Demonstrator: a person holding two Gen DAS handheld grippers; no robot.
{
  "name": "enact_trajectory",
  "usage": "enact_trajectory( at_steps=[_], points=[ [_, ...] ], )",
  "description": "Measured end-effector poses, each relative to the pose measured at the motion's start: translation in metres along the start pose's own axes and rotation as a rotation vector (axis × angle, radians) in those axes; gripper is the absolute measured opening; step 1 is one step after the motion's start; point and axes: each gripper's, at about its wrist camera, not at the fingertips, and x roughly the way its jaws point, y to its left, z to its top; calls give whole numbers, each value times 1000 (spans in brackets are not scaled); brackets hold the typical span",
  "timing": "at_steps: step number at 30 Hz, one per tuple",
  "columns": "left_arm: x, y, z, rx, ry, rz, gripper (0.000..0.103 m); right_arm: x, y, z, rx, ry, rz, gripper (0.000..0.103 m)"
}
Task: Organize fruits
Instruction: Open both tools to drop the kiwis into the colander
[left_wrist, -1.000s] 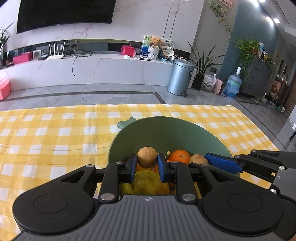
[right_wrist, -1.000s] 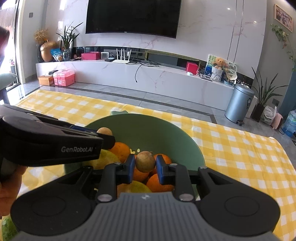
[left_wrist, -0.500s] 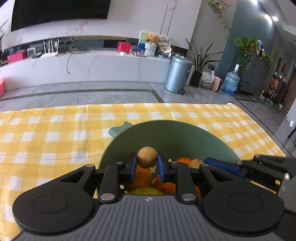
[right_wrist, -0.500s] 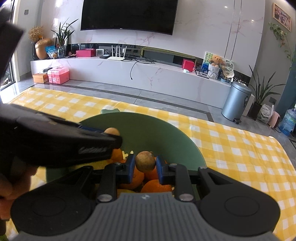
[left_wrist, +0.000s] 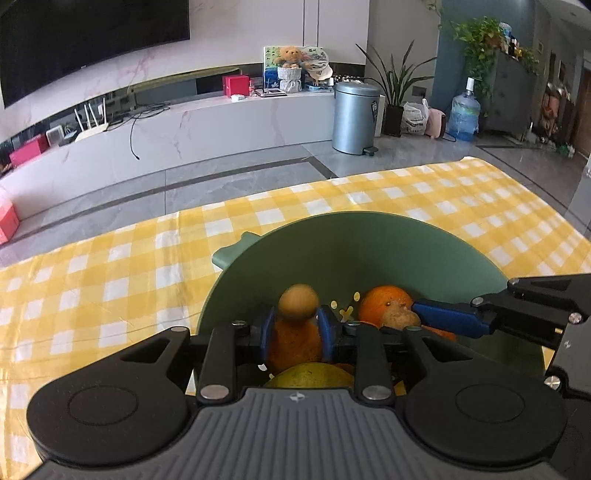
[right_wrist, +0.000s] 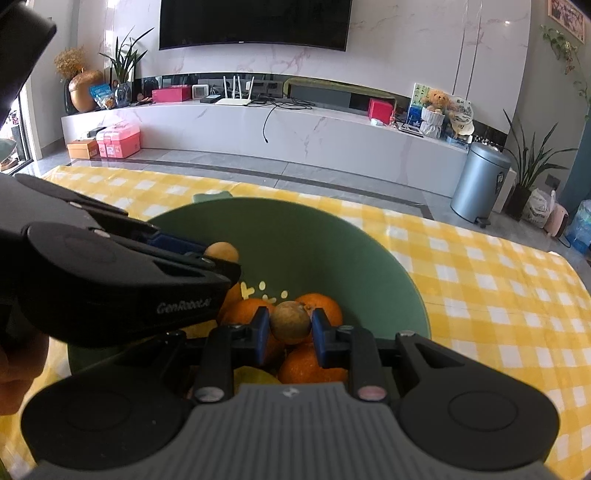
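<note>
A green bowl (left_wrist: 369, 251) (right_wrist: 314, 240) on the yellow checked cloth holds several oranges (left_wrist: 384, 302) (right_wrist: 317, 301) and a yellow-green fruit (left_wrist: 310, 374). My left gripper (left_wrist: 296, 328) hangs over the bowl's left side with its jaws opening. A small round brown fruit (left_wrist: 298, 303) (right_wrist: 221, 251) sits at its fingertips, with a thin gap to the pads. My right gripper (right_wrist: 290, 332) is shut on a second small brown fruit (right_wrist: 290, 322) (left_wrist: 399, 317) just above the oranges. The two grippers are side by side over the bowl.
The yellow checked tablecloth (left_wrist: 110, 280) spreads around the bowl on all sides. The table's far edge (left_wrist: 258, 195) borders a grey floor. A person's hand (right_wrist: 14, 373) holds the left gripper at the left edge of the right wrist view.
The left jaws have parted slightly around the brown fruit, which now sits at the pad tips. Both grippers have sunk lower over the bowl, and the left one has rolled.
</note>
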Motion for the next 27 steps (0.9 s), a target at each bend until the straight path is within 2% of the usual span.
enact_trajectory(
  at_steps=[5,16,19,22,27],
  points=[
    [-7,7,2,-51,-21,-18,47,-2,-2,2,13,-16,3,21],
    [-28,6,3,-46,-54,6,57,0,-2,1,20,-5,11,23],
    [-35,4,2,-42,-63,6,57,0,-2,1,18,-5,18,33],
    [-43,2,1,-33,-71,9,60,-3,-1,1,14,-14,17,36],
    [-64,-1,-1,-48,-99,-20,66,-16,0,2,33,-61,14,55]
  ],
)
